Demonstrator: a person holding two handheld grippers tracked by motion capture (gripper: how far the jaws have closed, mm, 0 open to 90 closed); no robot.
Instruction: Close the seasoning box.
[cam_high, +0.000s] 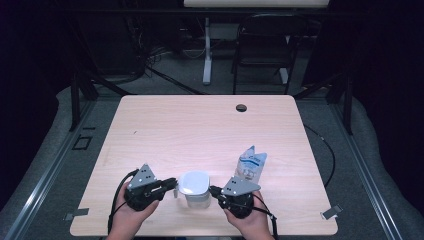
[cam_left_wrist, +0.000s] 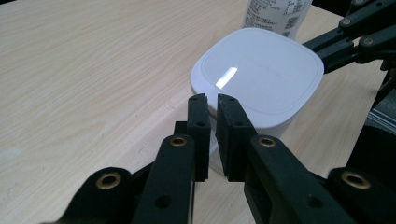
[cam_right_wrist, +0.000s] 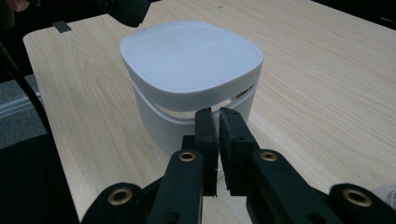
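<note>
Both grippers flank a white lidded container (cam_high: 194, 188) at lower centre; left gripper (cam_high: 172, 183) and right gripper (cam_high: 213, 190) point inward, equally near. Each one's jaws stand almost shut, a slim gap between them, holding nothing.

The worktop (cam_high: 210, 125) is seen whole from high above its near edge, looking forward and down, while each claw's camera sits low and close, aimed from opposite sides at the white lidded container (cam_high: 194, 188), which is shared by all three views.
</note>
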